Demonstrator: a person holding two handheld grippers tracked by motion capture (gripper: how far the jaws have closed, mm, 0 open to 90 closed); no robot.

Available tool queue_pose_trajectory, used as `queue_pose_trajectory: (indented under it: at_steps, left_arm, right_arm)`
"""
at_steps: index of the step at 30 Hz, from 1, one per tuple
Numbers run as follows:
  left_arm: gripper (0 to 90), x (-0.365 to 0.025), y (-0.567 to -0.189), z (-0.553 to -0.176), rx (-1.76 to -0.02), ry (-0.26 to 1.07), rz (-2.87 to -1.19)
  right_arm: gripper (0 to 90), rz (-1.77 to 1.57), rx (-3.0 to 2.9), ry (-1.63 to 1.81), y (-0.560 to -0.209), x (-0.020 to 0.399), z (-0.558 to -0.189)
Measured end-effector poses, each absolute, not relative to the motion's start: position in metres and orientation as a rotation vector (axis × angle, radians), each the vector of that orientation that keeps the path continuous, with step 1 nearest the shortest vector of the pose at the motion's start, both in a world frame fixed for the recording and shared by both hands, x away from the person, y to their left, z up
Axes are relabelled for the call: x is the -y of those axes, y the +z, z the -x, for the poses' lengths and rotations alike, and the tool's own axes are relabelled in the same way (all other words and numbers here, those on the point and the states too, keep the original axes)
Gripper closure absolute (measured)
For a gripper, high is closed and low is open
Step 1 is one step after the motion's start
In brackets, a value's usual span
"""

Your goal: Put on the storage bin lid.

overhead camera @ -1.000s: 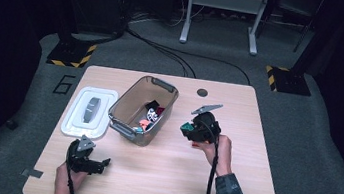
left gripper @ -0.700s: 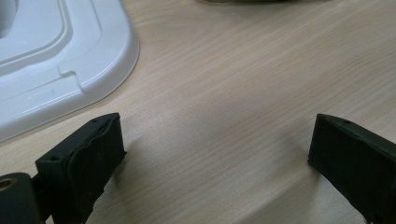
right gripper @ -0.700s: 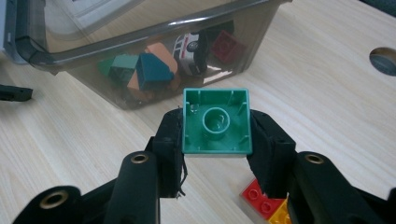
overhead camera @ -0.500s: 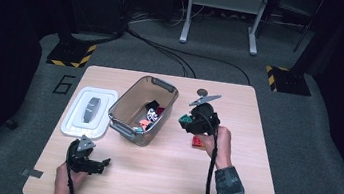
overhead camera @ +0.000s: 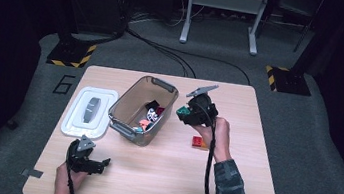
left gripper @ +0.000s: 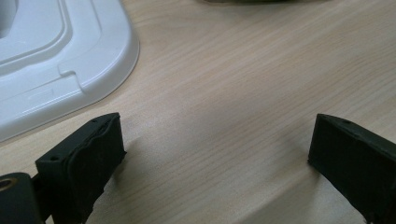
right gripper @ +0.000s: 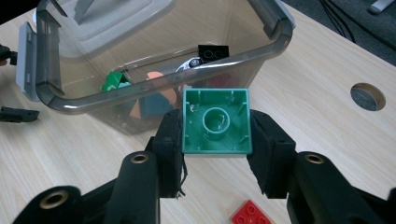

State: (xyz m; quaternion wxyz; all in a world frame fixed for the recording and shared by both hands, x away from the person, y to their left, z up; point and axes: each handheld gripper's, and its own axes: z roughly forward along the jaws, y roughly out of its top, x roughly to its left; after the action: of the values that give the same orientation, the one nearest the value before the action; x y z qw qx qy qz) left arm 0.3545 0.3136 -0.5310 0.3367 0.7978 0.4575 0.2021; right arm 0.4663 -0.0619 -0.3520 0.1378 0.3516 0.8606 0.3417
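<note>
Right now, by label:
Right gripper (right gripper: 216, 154): jaws clamped on the green brick (right gripper: 215, 122), held above the surface just beside the grey bin (right gripper: 154, 93).
Red brick (right gripper: 251, 215): lying on the surface (right gripper: 327, 121) under that gripper.
Left gripper (left gripper: 215, 154): jaws wide, nothing between, near the white lid (left gripper: 60, 60).
</note>
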Motion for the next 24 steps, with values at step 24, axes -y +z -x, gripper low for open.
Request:
queue_pose_trajectory:
  at_steps: [24]
  left_arm:
    - [3.1,-0.313,-0.531,-0.354,-1.199,0.521,-2.072]
  right_arm:
    - [58.7,-0.941,-2.517,0.961,-0.335,0.034,-0.486]
